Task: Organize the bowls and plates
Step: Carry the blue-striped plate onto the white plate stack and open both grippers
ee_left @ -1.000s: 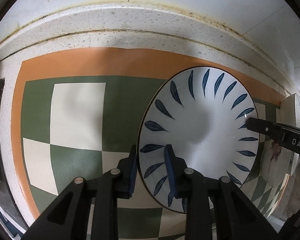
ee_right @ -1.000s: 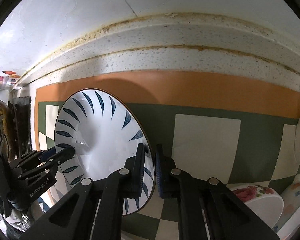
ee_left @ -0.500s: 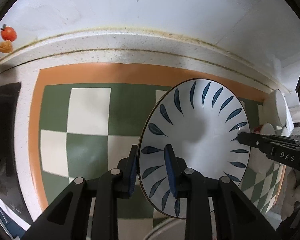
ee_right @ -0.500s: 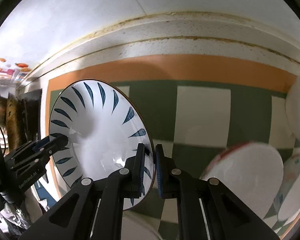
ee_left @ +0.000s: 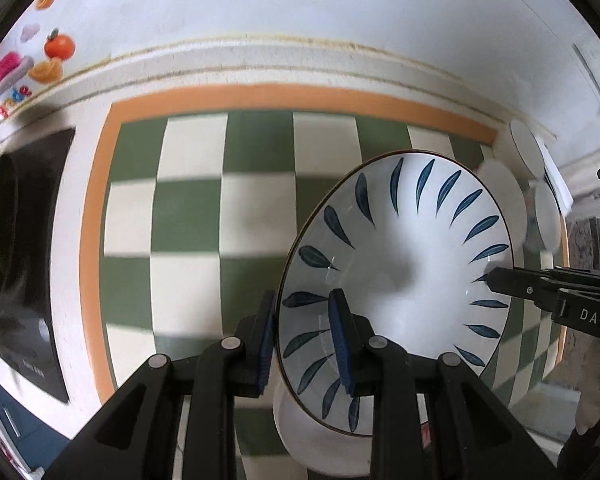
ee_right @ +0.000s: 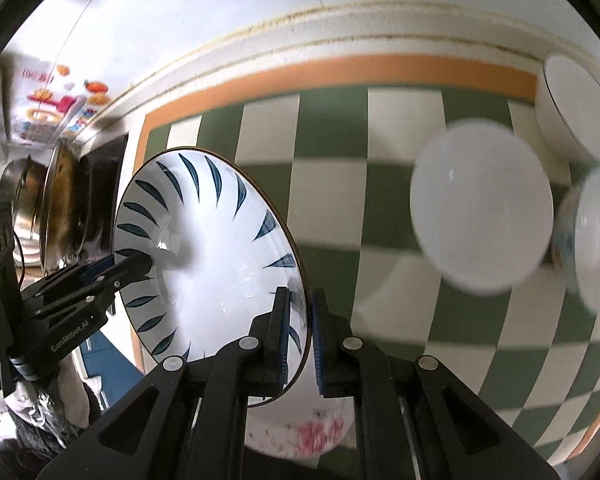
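A white plate with blue leaf marks is held in the air above the green-and-cream checked mat. My left gripper is shut on its near-left rim. My right gripper is shut on the opposite rim of the same plate; its fingers show at the plate's right edge in the left wrist view. A white bowl with red flowers lies below the plate. Several white bowls sit on the mat's right side.
A dark cooktop with metal pans lies left of the mat. The tiled wall and a speckled counter ledge run along the back. A white bowl sits at the mat's far right corner.
Both grippers have lifted the plate up and back from the mat. Much more of the mat, the cooktop and the bowls on the right now shows.
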`<state>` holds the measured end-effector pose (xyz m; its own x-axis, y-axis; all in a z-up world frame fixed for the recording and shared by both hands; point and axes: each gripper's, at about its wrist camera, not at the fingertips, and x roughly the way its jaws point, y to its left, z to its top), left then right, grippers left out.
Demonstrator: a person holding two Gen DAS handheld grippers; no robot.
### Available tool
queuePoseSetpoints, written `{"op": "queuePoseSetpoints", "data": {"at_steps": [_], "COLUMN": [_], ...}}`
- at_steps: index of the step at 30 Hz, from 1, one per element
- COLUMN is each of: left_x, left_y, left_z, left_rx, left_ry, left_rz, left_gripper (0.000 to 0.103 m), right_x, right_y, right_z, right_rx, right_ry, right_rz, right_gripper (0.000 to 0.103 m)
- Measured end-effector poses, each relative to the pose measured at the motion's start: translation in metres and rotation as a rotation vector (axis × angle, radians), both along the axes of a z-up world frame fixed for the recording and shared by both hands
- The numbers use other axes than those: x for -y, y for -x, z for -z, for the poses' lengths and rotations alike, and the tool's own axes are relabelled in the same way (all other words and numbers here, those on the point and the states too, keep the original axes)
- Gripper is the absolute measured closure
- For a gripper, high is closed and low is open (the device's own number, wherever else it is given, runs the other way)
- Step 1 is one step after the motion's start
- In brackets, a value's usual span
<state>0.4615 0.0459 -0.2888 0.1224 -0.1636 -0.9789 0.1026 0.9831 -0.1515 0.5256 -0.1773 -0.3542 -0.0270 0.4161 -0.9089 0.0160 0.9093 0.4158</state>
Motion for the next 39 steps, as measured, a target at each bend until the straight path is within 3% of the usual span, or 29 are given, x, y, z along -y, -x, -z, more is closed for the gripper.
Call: {"op": "queuePoseSetpoints", "data": {"at_steps": [6, 14, 24, 39], "left_x": [0.001, 0.003, 0.007, 0.012], "left_y": [0.045, 0.075, 0.080, 0.073], "left_z": [0.007, 0.031, 0.060, 0.070], "left_rx": [-0.031, -0.076, -0.110, -0.121], "left_ry": [0.011, -0.012, -0.025, -0.026], "left_rz": [0.001, 0.006, 0.000, 0.011], "left_gripper": [0.080, 0.080, 0.079, 0.079], "right_x": [0.006, 0.005, 0.003, 0.008], "right_y": [0.054, 0.100, 0.113, 0.095], "right_z": [0.010, 0.042, 0.069, 0.073], "right_rx": [-0.041, -0.107, -0.138, -0.129], "right_ry": [-0.017, -0.038, -0.016, 0.008], "right_rz": [-0.004, 0.002, 0.020, 0.047], "right_gripper": [0.091, 0.091, 0.091, 0.091]}}
